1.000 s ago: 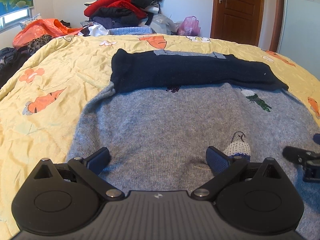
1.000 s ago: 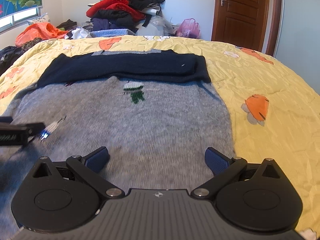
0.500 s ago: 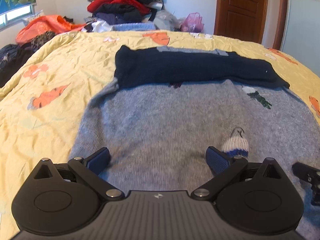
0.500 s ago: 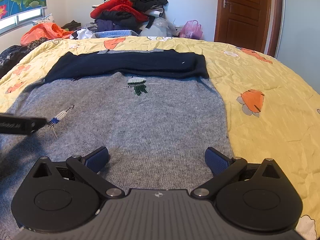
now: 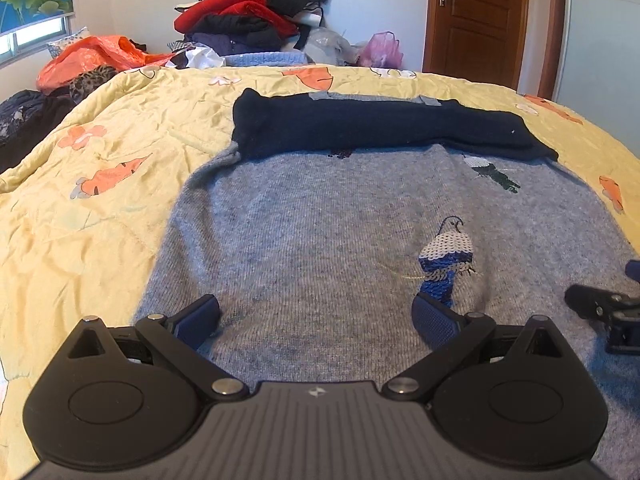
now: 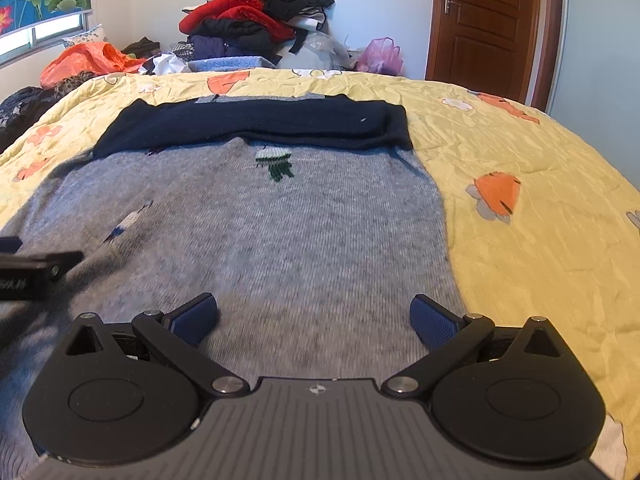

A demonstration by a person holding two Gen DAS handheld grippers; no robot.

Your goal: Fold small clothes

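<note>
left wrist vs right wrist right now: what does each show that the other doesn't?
Left wrist only: the sweater's left edge against the yellow quilt, and the blue-and-white sequin bird seen sharply.

Right wrist only: the sweater's right edge, and the orange print on the quilt beyond it.

Both: the grey sweater with navy sleeves folded across the top, the clothes pile, the wooden door, and an open left gripper and right gripper above the hem.
</note>
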